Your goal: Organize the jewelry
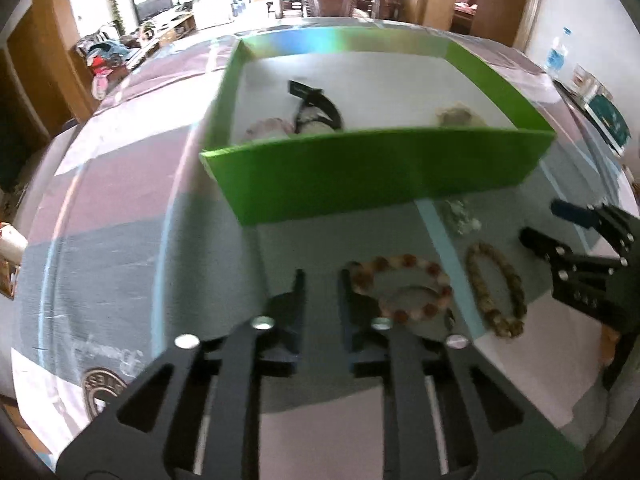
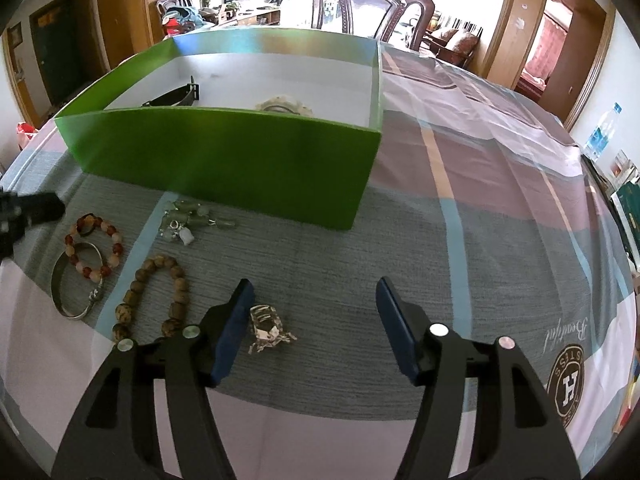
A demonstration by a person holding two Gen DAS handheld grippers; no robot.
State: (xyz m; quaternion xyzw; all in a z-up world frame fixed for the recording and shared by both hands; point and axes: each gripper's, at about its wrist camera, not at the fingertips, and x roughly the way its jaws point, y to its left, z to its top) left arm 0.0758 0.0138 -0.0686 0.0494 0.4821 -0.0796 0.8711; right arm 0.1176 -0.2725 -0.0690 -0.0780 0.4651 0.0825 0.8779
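Your left gripper point(image 1: 320, 280): its jaws stand a little apart, with nothing between them. It hangs over the grey part of the cloth, and the red bead bracelet lies just beside its right jaw.

Your right gripper point(image 2: 316, 292): its jaws are wide open and hold nothing. A small see-through hair clip point(image 2: 266, 328) lies on the cloth just beside the left jaw, not squeezed.

Green box point(image 2: 224, 156): it sits on the desk, past both grippers. It is white inside.

In the box: a black strap point(image 2: 172, 97), a pale bead ring point(image 2: 282, 105), and in the left view a pink thing point(image 1: 268, 126) too. That one is too blurry to name.

Red bead bracelet point(image 2: 94, 248): it lies on the cloth, in front of the box. It lies partly on top of the silver bangle point(image 2: 76, 284).

Brown bead bracelet point(image 2: 154, 296): it lies on the cloth, next to the red one and near your right gripper's left jaw.

Little green charms point(image 2: 192, 222): a small heap close to the front wall of the box.

Desk point(image 2: 460, 240): a striped cloth in grey, pink and white covers it. There is a round badge point(image 2: 566, 384) printed near the right corner.

Behind the desk: a dark wood chair point(image 2: 372, 4).

Far right: a water bottle point(image 2: 600, 132).
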